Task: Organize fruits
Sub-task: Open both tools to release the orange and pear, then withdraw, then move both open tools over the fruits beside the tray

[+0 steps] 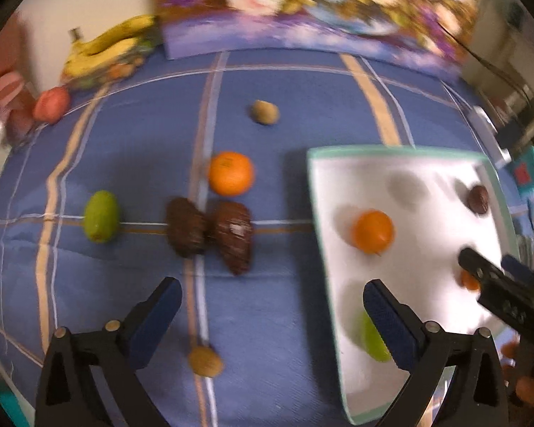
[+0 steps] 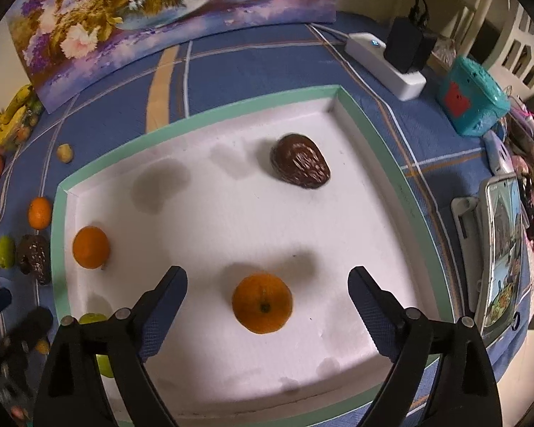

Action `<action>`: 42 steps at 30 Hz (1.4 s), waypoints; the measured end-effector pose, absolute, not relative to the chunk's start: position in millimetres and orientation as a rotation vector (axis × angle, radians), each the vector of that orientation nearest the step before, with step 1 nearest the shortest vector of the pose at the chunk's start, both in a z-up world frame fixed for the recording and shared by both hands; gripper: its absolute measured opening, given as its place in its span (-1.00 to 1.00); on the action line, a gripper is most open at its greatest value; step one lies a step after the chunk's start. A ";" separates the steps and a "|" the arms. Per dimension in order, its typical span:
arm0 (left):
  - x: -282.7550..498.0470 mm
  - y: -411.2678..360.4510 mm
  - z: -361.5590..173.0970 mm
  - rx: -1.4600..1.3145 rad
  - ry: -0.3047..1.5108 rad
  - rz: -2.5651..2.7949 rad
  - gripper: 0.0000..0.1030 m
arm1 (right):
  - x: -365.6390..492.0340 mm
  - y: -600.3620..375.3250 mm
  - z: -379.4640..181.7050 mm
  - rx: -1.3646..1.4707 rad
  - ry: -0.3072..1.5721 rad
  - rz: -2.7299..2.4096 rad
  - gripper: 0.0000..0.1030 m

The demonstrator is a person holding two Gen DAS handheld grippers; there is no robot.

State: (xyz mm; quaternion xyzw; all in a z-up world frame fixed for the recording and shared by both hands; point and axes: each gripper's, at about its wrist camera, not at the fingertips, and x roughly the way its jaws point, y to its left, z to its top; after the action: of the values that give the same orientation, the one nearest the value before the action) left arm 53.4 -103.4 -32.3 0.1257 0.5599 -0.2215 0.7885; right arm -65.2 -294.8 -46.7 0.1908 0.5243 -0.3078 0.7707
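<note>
Hovering wide open and empty, our left gripper (image 1: 272,311) faces 2 avocados (image 1: 210,231) lying straight ahead, long axes toward us.

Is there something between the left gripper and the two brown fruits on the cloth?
Nothing visible does. The left gripper is open, and only bare blue tablecloth lies between its fingers and the two brown fruits. A small kiwi sits nearer the camera, behind the fingertips.
</note>
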 end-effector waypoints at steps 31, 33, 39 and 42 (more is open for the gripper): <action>132.6 61.4 26.3 0.056 1.035 -0.241 1.00 | 5.6 -164.6 1.3 0.321 0.931 -0.249 0.80; 133.8 67.8 28.1 0.057 1.036 -0.248 1.00 | 8.7 -153.7 4.5 0.300 0.926 -0.227 0.80; 138.4 71.9 21.4 0.113 1.097 -0.279 1.00 | 19.8 -125.4 2.8 0.280 0.955 -0.167 0.80; 140.8 69.6 15.3 0.133 1.125 -0.296 1.00 | 22.9 -113.5 -0.5 0.263 0.974 -0.145 0.72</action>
State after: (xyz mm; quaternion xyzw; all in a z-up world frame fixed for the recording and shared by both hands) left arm 140.8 69.6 15.3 0.0629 0.5309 -0.1396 0.8335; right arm 22.9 -113.5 -0.5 0.1259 0.4661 -0.0696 0.8730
